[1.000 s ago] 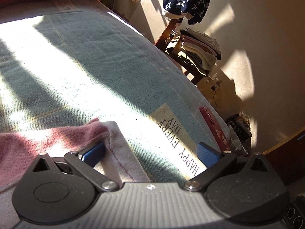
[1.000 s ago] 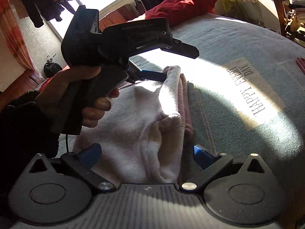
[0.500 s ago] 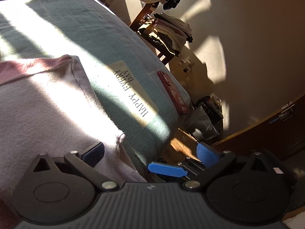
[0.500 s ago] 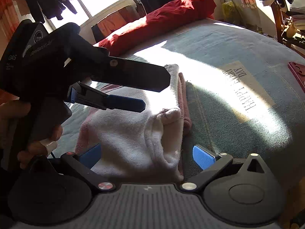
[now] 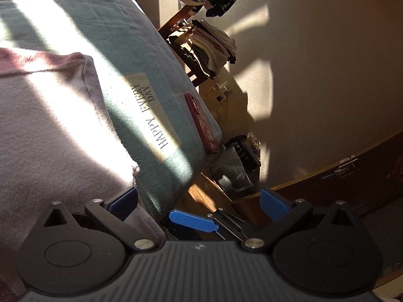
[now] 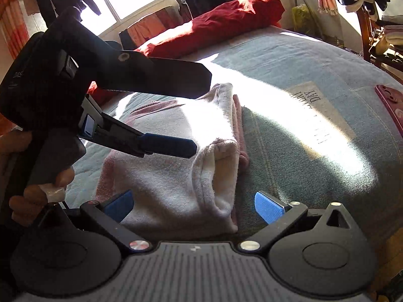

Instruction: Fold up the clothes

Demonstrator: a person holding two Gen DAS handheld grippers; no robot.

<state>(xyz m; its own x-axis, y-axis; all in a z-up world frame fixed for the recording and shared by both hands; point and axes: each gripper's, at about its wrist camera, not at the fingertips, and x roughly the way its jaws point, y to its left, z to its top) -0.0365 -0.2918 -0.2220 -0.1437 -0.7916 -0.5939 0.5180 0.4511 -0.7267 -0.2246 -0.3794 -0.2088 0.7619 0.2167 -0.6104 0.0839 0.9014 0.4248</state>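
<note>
A pinkish-white fleece garment [image 6: 163, 176] lies folded on the grey-green bed cover [image 6: 289, 151], an open cuff [image 6: 221, 173] facing me. In the left wrist view the garment [image 5: 50, 130] fills the left side. My right gripper [image 6: 194, 207] is open at the garment's near edge, holding nothing. My left gripper [image 5: 199, 202] is open too, hovering over the garment's near corner and the bed edge. A hand [image 6: 37, 193] holds it, and one of its blue fingers [image 6: 166, 147] hangs above the cloth. One blue finger [image 5: 191, 220] of the right gripper shows below the left one.
A red phone [image 5: 201, 123] lies near the bed corner beside a "HAPPY EVERY DAY" label [image 5: 151, 110]. Red bedding [image 6: 226, 17] sits at the head. A chair with stacked clothes [image 5: 211, 50] and a dark bag [image 5: 236, 168] stand beside the bed.
My left gripper has left the garment's far edge and drawn back toward the near bed corner, still open. The garment lies folded as before. My right gripper has hardly moved.
</note>
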